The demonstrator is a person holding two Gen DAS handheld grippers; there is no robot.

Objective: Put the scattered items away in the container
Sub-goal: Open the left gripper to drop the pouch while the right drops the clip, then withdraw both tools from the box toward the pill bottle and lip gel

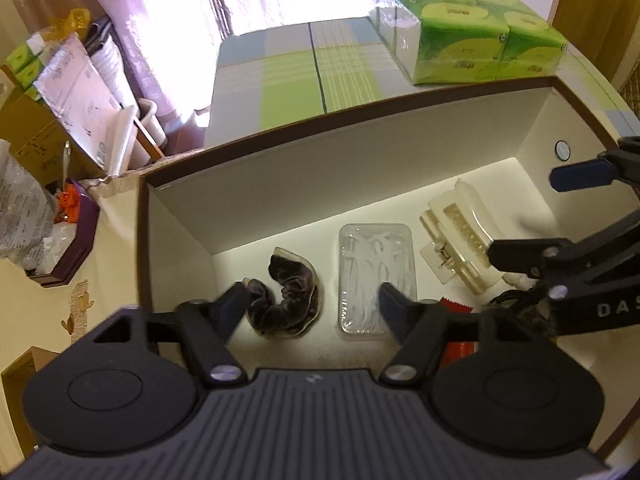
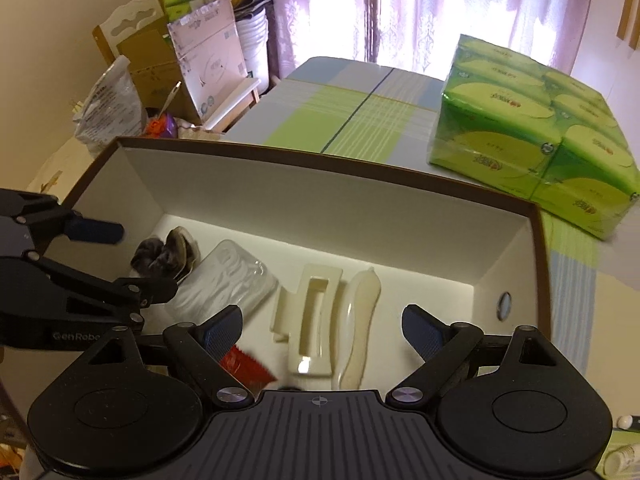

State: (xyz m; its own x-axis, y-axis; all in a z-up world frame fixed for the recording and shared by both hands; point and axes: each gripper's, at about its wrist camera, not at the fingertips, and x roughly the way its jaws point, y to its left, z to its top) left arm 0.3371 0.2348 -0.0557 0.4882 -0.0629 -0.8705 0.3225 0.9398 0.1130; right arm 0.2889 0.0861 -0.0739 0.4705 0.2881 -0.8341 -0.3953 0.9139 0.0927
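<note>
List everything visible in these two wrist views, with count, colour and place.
box: 1, white inside with brown rim, on the table below both grippers
scrunchie: 1, dark brown, in the box, left end
clear case: 1, transparent, in the box beside the scrunchie
hair claw clip: 1, cream, in the box, right of the case
red packet: 1, red, in the box, near side, partly hidden
tissue multipack: 1, green, on the table behind the box
purple tray: 1, purple, left of the box
left hand-held gripper: 1, black, open over the box
right hand-held gripper: 1, black, open over the box
</note>
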